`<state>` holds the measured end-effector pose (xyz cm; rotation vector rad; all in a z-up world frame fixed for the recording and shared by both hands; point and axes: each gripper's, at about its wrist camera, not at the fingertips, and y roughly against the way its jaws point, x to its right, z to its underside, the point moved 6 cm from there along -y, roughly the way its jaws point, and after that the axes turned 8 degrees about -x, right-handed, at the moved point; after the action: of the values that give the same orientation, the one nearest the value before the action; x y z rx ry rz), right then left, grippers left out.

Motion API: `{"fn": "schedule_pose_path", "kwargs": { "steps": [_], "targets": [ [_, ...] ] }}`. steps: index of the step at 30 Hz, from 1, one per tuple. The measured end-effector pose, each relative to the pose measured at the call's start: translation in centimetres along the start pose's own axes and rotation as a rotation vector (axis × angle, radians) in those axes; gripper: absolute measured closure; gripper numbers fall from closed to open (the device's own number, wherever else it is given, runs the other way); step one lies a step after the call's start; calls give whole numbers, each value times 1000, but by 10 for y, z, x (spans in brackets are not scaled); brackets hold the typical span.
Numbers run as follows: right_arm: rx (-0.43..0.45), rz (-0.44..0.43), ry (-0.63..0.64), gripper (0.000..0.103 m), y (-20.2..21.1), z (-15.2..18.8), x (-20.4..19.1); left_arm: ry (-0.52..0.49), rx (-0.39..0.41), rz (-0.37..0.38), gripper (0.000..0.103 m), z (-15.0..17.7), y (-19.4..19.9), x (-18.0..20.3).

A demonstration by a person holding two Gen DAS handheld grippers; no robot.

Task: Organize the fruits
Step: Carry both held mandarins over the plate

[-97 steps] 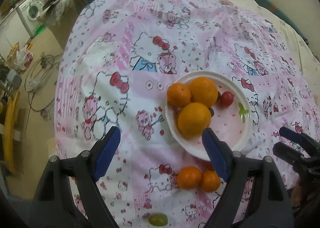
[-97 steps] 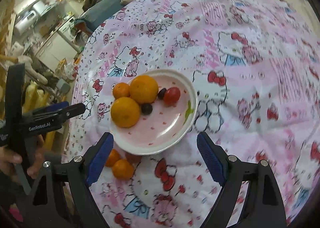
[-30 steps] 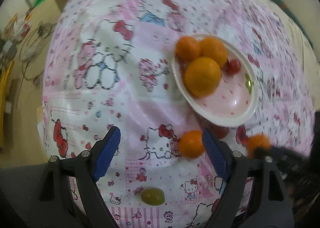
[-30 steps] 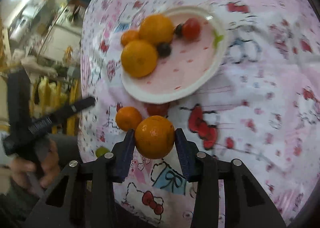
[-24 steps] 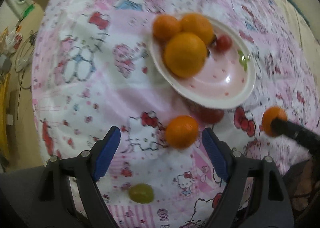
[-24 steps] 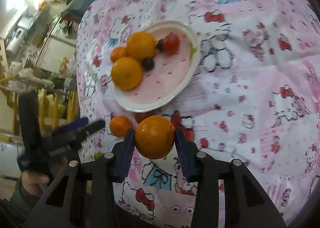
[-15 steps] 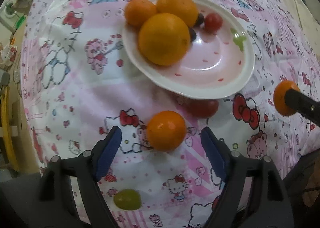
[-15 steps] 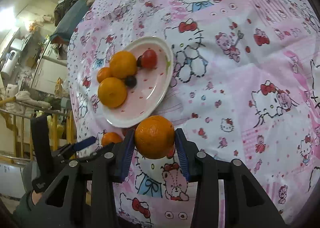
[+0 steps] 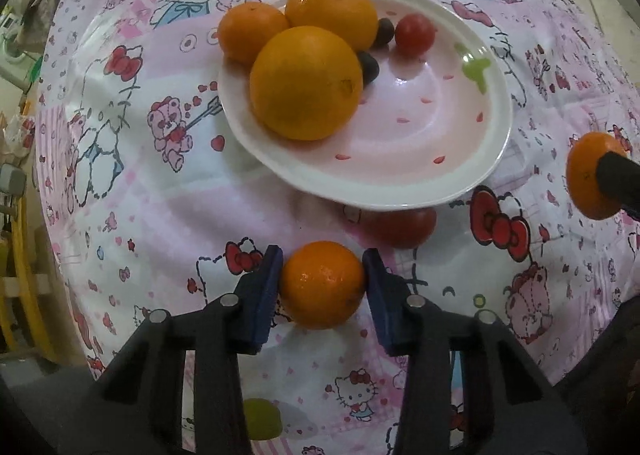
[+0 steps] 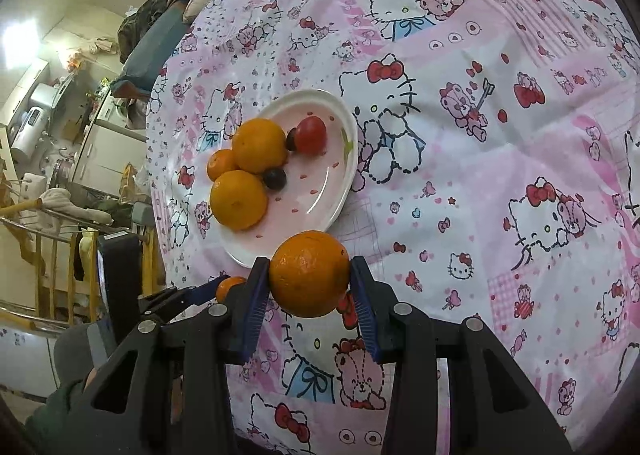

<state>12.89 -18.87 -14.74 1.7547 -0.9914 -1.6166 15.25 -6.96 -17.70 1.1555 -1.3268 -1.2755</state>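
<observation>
Left wrist view: left gripper (image 9: pixel 323 283) pointing down, jaws closing on a small orange (image 9: pixel 322 284) lying on the patterned cloth (image 9: pixel 132 183), blue pads at both its sides, just short of the plate (image 9: pixel 472 175). Right wrist view: right gripper (image 10: pixel 309 287) clamped on a larger orange (image 10: pixel 309 273), held above the cloth near the plate's rim.
</observation>
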Motion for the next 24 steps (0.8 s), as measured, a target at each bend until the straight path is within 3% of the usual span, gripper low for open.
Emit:
{"fn": "schedule_pose_path", "kwargs": {
  "steps": [16,24],
  "targets": [
    [-8,37,35,61,-5,5,-6,96,50,6,67,24,30,-47],
    [13,46,14,61,10,4,3,205,198,-52,67,32,70,-91]
  ]
}}
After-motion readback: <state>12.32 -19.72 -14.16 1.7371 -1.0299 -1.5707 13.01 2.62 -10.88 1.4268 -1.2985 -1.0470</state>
